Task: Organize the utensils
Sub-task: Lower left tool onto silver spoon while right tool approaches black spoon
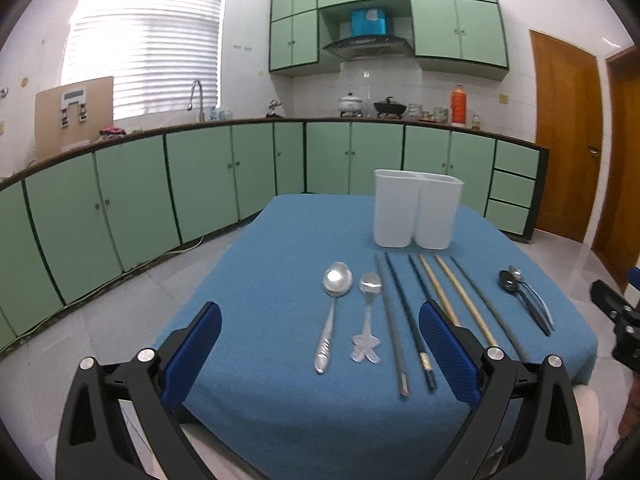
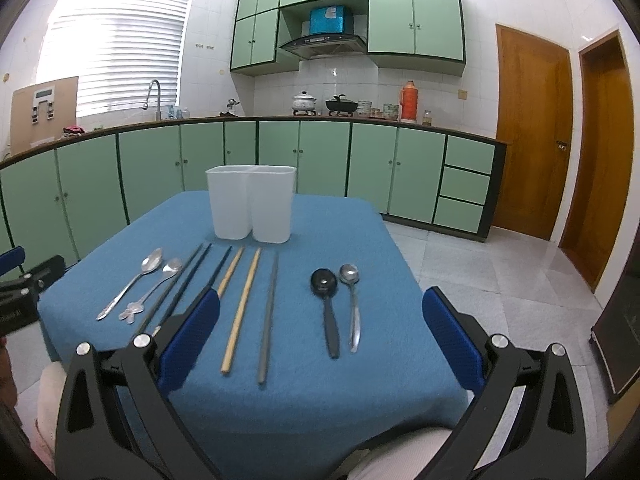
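Utensils lie ahead of both tongs, long axes pointing away toward the white holder. Left view: left gripper, spread and empty, straddles two steel spoons. Right view: right gripper, spread and empty, straddles the grey chopstick and black spoon; each arm is nearest its own group.

Spoons, chopsticks flat on cloth, white holder upright behind

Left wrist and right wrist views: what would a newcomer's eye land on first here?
Probably the row of utensils on the blue tablecloth: spoons at both ends, including a black spoon, with dark and wooden chopsticks between. Behind them stands an empty white two-compartment holder. Both claws, left claw and right claw, hover open at the near edge.
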The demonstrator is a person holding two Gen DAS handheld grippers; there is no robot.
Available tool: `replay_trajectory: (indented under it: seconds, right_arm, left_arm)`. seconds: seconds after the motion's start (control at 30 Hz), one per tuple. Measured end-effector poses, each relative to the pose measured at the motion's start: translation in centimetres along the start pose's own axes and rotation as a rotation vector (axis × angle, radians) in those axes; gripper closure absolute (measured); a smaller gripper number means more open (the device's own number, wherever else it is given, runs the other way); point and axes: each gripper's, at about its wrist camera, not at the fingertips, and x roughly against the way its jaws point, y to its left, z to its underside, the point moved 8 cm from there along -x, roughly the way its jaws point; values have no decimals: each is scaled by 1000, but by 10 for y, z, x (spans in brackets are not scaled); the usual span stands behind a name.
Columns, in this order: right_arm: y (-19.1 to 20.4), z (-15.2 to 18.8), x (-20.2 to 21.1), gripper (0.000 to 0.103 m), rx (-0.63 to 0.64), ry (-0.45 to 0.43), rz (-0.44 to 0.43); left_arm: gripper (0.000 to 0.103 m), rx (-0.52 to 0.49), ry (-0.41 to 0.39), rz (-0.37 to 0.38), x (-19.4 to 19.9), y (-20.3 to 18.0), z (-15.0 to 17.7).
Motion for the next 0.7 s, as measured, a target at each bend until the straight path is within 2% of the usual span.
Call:
replay_trajectory:
  seconds: [0.27, 0.37, 0.43, 0.57, 0.7]
  right_arm:
    - [-14, -18, -42, 6, 1, 33, 22]
    - [-17, -24, -63, 12, 6, 71, 19]
    - [-19, -27, -79, 23, 6, 105, 13]
    - [-23, -28, -109, 27, -7, 163, 6]
    - [-24, -27, -134, 31, -5, 206, 17]
  left_arm:
    - [6, -66, 86, -31, -61, 1, -24]
    - [7, -85, 137, -15, -86, -5, -30]
    - [9, -103, 185, -15, -107, -8, -33]
    - [22, -117, 295, -6, -148, -9, -32]
    - [24, -92, 380, 23, -177, -9, -28]
